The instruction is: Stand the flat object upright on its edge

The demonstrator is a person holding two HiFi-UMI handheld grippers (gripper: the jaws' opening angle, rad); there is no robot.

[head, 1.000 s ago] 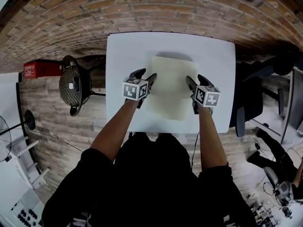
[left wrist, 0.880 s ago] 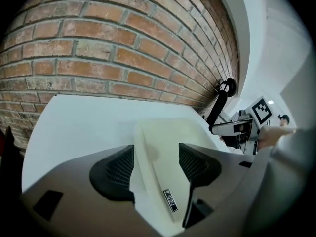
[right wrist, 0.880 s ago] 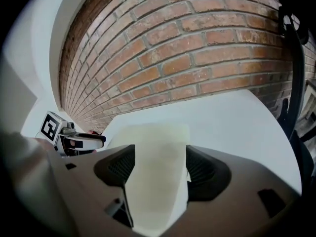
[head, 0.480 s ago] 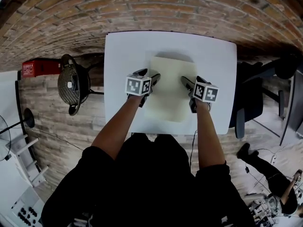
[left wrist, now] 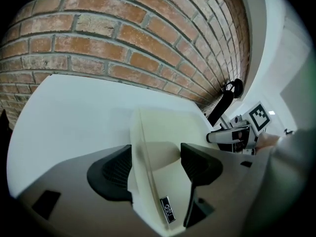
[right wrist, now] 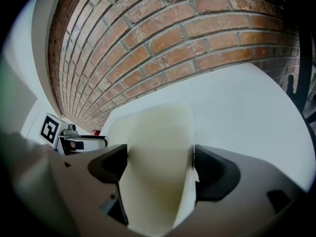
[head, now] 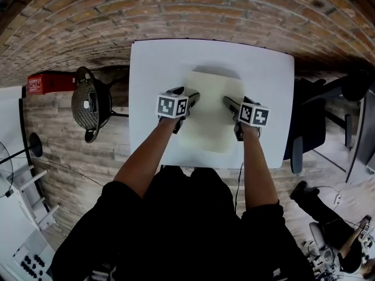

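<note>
Table: white, square; no container on it.
Flat object: cream slab lying flat mid-table. Likely light, fairly stiff and smooth-skinned, so apt to slip; best taken at opposite side edges.
Left gripper: jaws have just been opening, parted astride the slab's left edge, not pinching.
Right gripper: likewise, astride the right edge.
Metal tag: small, near the left edge.

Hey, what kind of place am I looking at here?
Probably an office or lab workspace: a white table set against a brick wall, with a dark office chair beside it.
</note>
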